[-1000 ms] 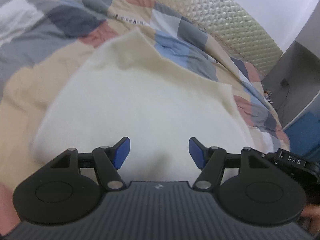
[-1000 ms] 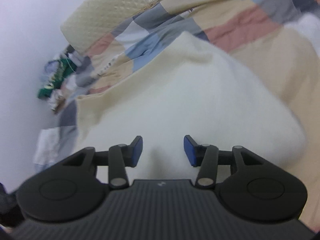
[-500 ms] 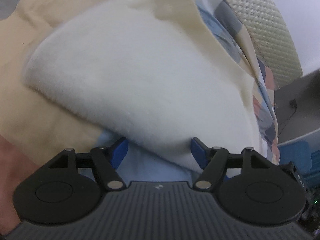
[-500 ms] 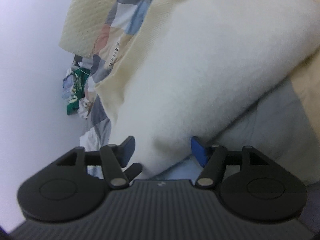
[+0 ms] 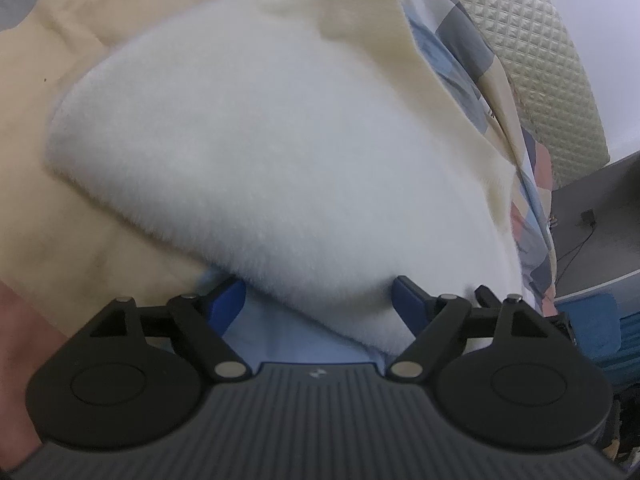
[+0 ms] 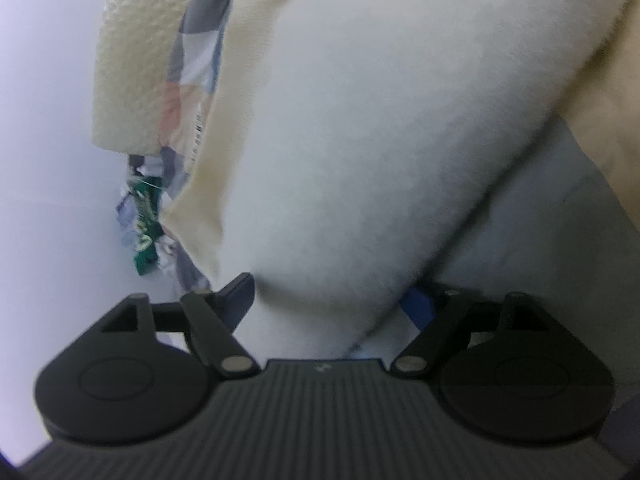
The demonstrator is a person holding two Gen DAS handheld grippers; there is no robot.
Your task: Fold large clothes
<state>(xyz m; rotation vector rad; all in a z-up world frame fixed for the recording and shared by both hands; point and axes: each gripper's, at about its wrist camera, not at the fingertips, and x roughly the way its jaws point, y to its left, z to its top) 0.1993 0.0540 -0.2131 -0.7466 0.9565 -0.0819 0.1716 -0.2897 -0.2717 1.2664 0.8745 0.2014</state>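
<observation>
Both grippers, left gripper (image 5: 318,300) and right gripper (image 6: 332,300), have just been opening their jaws wide, gripping nothing, around the near folded edge of the fluffy white fleece garment (image 5: 280,152) on the patchwork-quilted bed (image 5: 60,208).

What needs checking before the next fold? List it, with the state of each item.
1. Left gripper let go: ok, jaws just opening, wide, fluffy white garment between them unpinched.
2. Right gripper let go: ok, jaws just opening, garment edge between them.
3. Garment down on the patchwork bedspread: ok.
4. Fold edges lined up: cannot tell, too close.
5. Cream lining tucked in: not ok, it shows at the far edge.
</observation>
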